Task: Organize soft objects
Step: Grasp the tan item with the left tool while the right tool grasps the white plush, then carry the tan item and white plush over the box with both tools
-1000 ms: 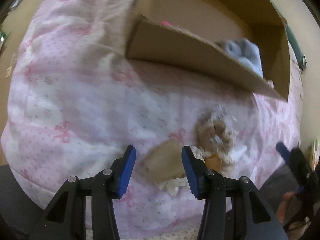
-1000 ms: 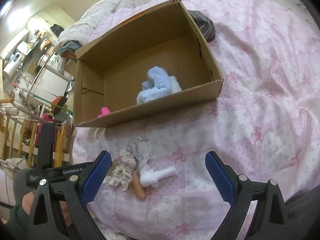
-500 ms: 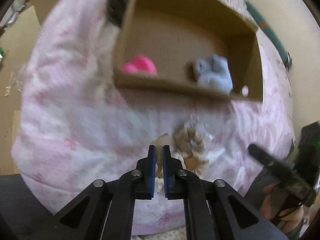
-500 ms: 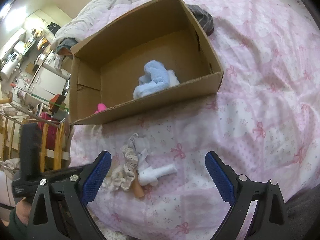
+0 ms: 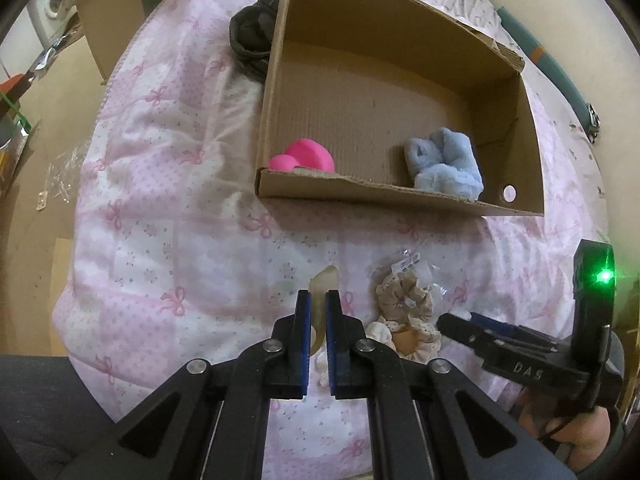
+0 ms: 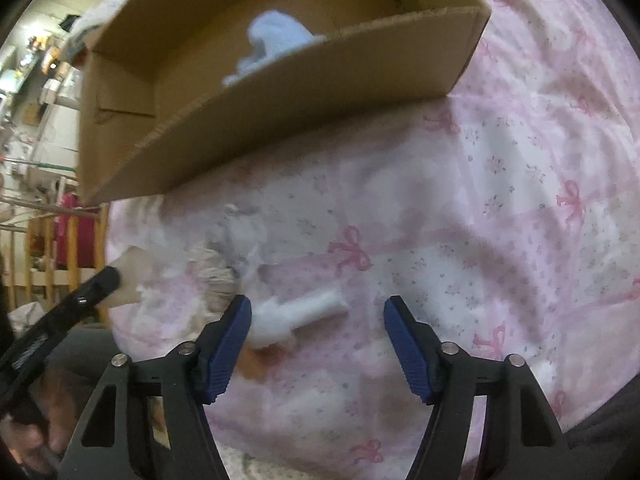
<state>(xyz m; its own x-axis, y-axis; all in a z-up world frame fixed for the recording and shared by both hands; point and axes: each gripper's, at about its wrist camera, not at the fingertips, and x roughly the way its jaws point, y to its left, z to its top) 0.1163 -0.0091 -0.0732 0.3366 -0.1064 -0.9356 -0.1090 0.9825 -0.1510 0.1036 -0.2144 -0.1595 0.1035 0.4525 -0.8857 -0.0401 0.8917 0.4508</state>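
At lower centre, the left gripper (image 5: 318,320) has its jaws clamped on a thin beige soft pad (image 5: 322,284) above the pink bow-print bed quilt (image 5: 160,200). The right gripper (image 6: 318,336), jaws apart, hovers over a white cloth roll (image 6: 308,308). The pinch looks shallow, so the pad may slip free before reaching the brown cardboard box (image 5: 360,194) higher in frame.

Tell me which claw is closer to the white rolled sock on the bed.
Right. The right claw is open and straddles the white rolled sock, with its left finger beside it. The left claw is off to the side, shut on a beige piece.
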